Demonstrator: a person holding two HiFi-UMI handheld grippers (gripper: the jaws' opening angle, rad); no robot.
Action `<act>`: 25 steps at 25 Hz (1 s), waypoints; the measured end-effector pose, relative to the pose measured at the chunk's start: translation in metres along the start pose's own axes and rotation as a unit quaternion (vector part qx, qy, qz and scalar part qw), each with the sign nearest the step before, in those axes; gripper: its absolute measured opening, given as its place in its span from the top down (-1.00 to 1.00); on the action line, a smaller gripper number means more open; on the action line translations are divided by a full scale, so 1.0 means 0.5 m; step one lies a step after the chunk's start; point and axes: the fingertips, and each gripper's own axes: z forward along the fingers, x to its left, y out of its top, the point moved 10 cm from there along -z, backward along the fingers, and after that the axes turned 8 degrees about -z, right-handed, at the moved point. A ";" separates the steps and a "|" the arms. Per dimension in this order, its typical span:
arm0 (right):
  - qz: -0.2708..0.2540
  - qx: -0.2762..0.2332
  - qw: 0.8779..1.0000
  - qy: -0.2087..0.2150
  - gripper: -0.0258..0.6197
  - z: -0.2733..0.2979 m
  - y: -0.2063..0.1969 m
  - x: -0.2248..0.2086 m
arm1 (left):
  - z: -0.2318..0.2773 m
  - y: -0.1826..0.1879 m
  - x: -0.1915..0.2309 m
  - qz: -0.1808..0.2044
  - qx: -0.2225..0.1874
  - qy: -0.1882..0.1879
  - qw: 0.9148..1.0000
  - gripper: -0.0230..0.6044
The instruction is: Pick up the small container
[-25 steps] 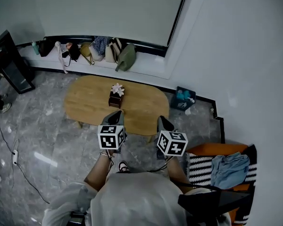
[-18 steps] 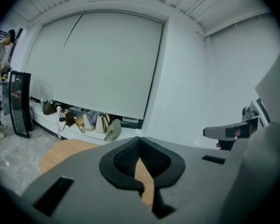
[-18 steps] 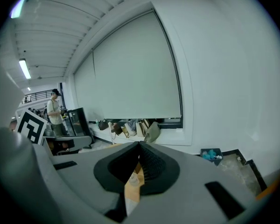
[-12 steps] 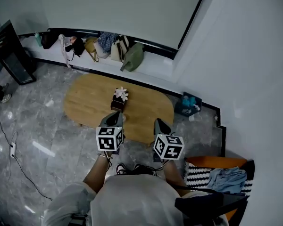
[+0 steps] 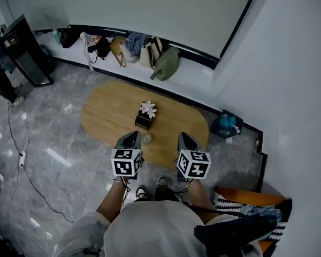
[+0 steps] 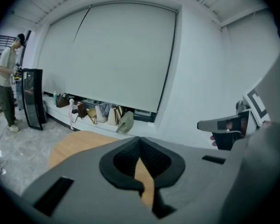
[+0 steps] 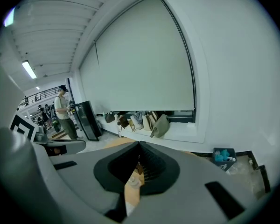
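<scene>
Oval wood counter sits mid floor in head view, long axis approx 9-to-3 o'clock. The person stands at its 6 o'clock edge w/ both forearms stretched fwd. The left forearm is in plain sight, the right one mostly behind the torso.

The left tongs & right tongs are side by side, pointing to 12 o'clock & tilted down over the near rim, marker cubes facing up. Both pairs are pressed together, nothing pinched. In left gripper view the left tongs meet at the tip w/ only a sliver of counter thru the slit. Right gripper view shows the same for the right tongs.

A brown box w/ a pale flower on top stands mid counter.

The small container stands on the counter btwn the tongs, at 6 o'clock of the box. It's just beside the left tongs at their 3 o'clock, not touching, & farther from the right tongs, at their 9 o'clock. Right gripper view catches it thru the slit, below the box.

The container is tiny & see-thru, so its lid & contents are unreadable. In left gripper view the tongs' body covers it.
</scene>
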 end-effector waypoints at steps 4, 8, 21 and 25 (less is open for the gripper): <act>0.012 0.021 1.000 0.012 0.85 0.039 -0.032 -0.014 | 0.022 -0.011 0.016 0.003 0.010 0.011 1.000 0.90; 0.024 0.039 0.999 0.022 0.85 0.082 -0.076 -0.024 | 0.048 -0.044 0.046 -0.016 0.014 0.022 1.000 0.90; 0.033 0.106 0.992 0.055 0.85 0.295 -0.400 -0.024 | 0.240 -0.378 0.190 -0.058 0.053 0.047 0.996 0.90; 0.040 0.107 0.993 0.024 0.85 0.329 -0.484 -0.024 | 0.284 -0.469 0.214 -0.068 0.061 0.044 0.995 0.90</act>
